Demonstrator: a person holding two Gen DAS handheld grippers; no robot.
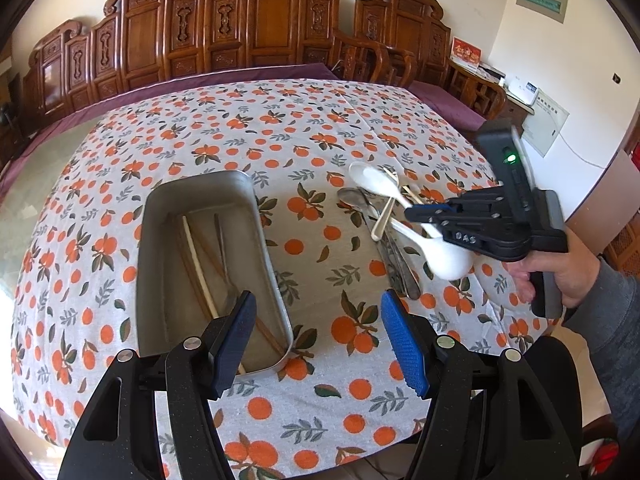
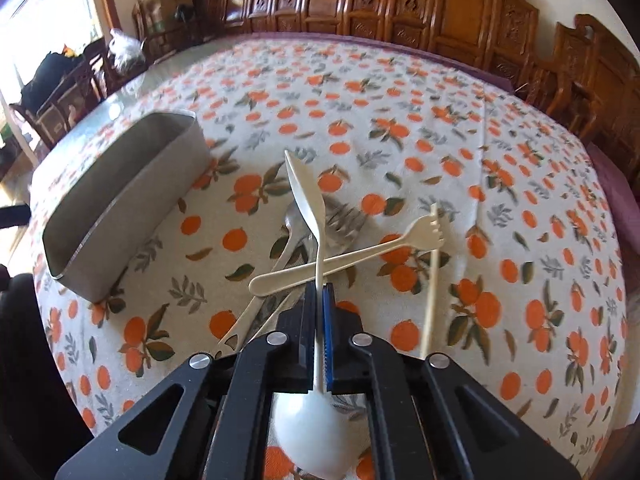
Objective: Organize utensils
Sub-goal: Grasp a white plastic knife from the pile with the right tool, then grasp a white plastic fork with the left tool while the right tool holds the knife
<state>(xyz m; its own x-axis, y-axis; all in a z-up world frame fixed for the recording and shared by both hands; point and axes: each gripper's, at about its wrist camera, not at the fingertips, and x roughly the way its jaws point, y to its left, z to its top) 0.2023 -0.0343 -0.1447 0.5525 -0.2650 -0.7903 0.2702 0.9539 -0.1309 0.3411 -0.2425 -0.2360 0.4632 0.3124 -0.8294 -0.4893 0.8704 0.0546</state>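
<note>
My right gripper point(image 2: 319, 286) is shut on the thin handle of a white spoon point(image 2: 316, 436), whose bowl hangs close under the camera. In the left wrist view that gripper point(image 1: 416, 214) hovers over the utensil pile with the spoon bowl point(image 1: 450, 260) below it. A second white spoon point(image 2: 304, 196) lies just beyond the fingertips, across a cream plastic fork point(image 2: 360, 252). Metal spoons point(image 2: 290, 236) and a metal fork point(image 2: 344, 220) lie underneath. My left gripper point(image 1: 318, 332) stands open and holds nothing, over the near right corner of the metal tray point(image 1: 262, 216). Several chopsticks point(image 1: 200, 264) lie in the tray.
A loose pale chopstick point(image 2: 432, 280) lies right of the pile. The orange-print tablecloth point(image 1: 240, 128) covers the table. Carved wooden chairs point(image 1: 272, 20) line its far side. A person's hand point(image 1: 568, 276) in a grey sleeve holds the right gripper.
</note>
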